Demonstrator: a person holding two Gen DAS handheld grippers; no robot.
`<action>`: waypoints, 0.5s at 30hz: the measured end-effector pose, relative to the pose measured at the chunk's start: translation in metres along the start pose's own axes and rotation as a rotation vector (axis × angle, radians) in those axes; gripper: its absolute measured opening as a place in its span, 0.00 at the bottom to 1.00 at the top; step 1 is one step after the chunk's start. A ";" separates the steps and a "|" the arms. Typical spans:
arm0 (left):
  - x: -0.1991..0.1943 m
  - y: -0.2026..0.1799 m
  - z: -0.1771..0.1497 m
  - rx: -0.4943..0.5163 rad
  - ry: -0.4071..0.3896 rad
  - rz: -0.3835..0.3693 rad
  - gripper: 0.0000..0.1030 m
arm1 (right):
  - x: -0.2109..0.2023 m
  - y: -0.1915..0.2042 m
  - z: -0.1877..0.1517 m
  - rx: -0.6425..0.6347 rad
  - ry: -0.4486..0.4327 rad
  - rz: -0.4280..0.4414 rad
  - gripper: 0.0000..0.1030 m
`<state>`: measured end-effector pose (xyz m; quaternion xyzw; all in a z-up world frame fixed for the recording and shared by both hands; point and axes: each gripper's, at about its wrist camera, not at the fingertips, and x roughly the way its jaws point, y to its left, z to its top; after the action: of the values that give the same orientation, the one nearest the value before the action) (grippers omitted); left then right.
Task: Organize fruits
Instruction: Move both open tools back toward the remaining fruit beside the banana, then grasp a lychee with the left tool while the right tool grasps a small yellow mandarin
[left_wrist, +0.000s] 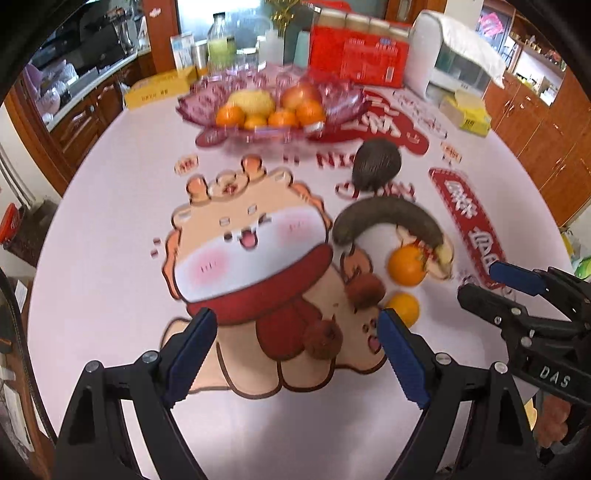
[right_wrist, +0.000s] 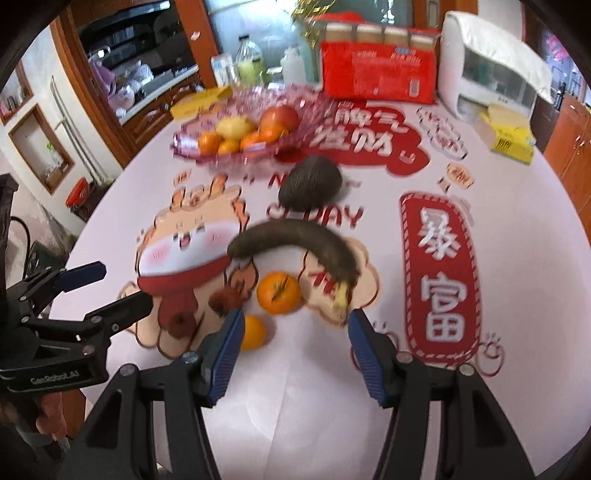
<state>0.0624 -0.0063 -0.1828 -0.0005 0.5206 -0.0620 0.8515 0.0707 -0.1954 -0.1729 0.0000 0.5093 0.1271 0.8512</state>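
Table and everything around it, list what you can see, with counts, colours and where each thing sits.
Fruit bowl: one, pink glass, far left of table, holding oranges, a yellow fruit and a red fruit.
Avocado: one, dark green, mid-table.
Banana: one, blackened, nearer than the avocado.
Loose oranges: two, orange; larger beside the banana's stem, smaller nearest.
Small fruits: two, reddish-brown, and, left of the oranges.
Red carton: one, far edge.
White appliance: one, far right.
Yellow boxes: two, and.
Tablecloth: white, red cartoon print.
Left hand-held gripper: open, empty.
Right hand-held gripper: open, empty.
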 end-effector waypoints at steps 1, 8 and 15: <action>0.005 0.001 -0.003 -0.002 0.010 -0.005 0.80 | 0.005 0.002 -0.003 -0.005 0.011 0.005 0.57; 0.027 0.001 -0.015 -0.003 0.064 -0.036 0.71 | 0.029 0.017 -0.015 -0.067 0.060 0.038 0.57; 0.040 0.004 -0.019 -0.001 0.100 -0.069 0.63 | 0.042 0.027 -0.017 -0.109 0.073 0.044 0.57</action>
<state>0.0643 -0.0057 -0.2273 -0.0157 0.5624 -0.0912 0.8217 0.0688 -0.1624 -0.2139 -0.0401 0.5322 0.1731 0.8278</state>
